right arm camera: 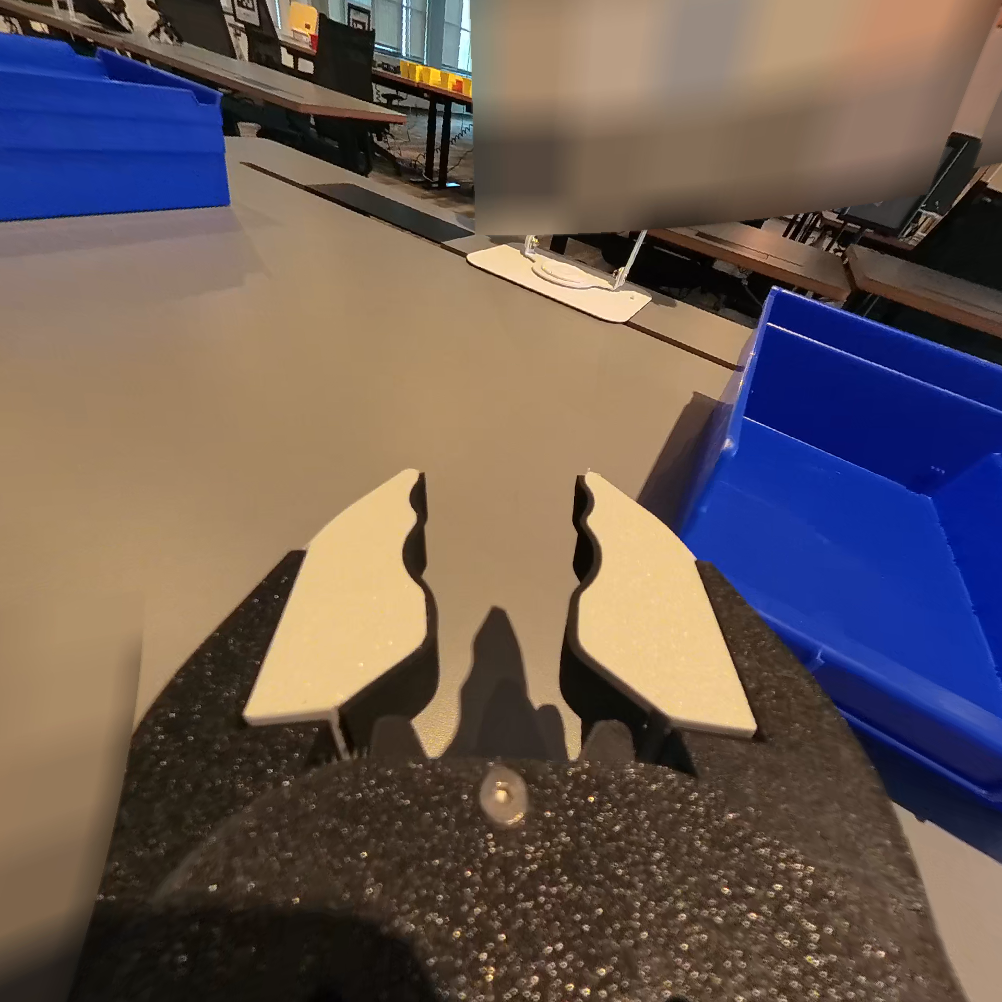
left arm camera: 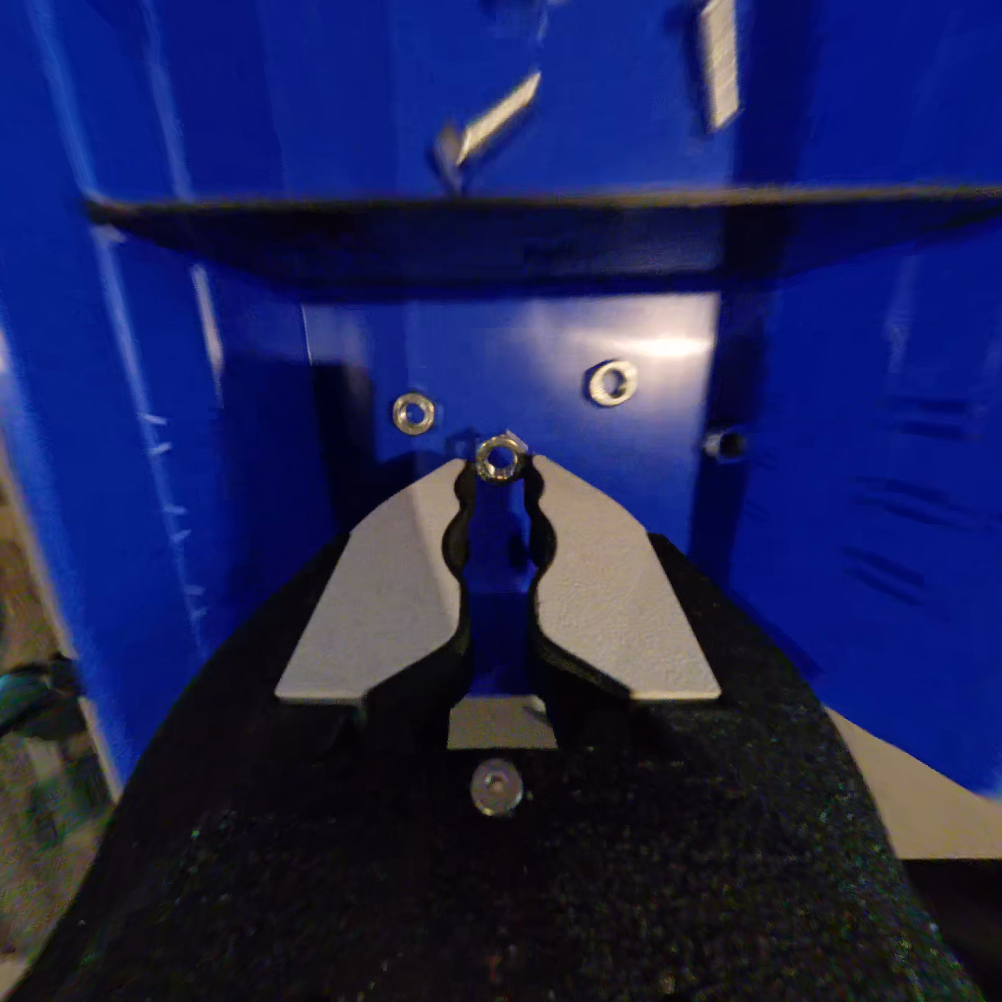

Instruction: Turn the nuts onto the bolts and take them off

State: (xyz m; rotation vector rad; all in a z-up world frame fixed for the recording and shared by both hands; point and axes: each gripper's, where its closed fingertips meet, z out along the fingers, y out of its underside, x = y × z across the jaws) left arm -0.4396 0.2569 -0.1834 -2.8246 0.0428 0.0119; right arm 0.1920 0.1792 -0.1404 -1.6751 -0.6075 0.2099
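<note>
In the left wrist view my left gripper (left arm camera: 498, 466) reaches into a blue bin (left arm camera: 867, 488) and is shut on a silver nut (left arm camera: 498, 465) held at its fingertips. Two more nuts lie on the bin floor: one (left arm camera: 413, 413) to the left, one (left arm camera: 612, 382) to the right. Beyond a black divider (left arm camera: 488, 227), two bolts lie in the far compartment, one (left arm camera: 496, 122) in the middle, one (left arm camera: 718, 65) at the right. In the right wrist view my right gripper (right arm camera: 501, 480) is open and empty above the grey table (right arm camera: 271, 379).
A blue bin (right arm camera: 867, 542) stands just right of the right gripper, its inside bare where visible. Another blue bin (right arm camera: 108, 135) stands at the far left. A white flat stand base (right arm camera: 558, 276) sits at the table's far edge. Other tables and chairs are behind. One gripper's finger ends stand about 65 cm off the other's.
</note>
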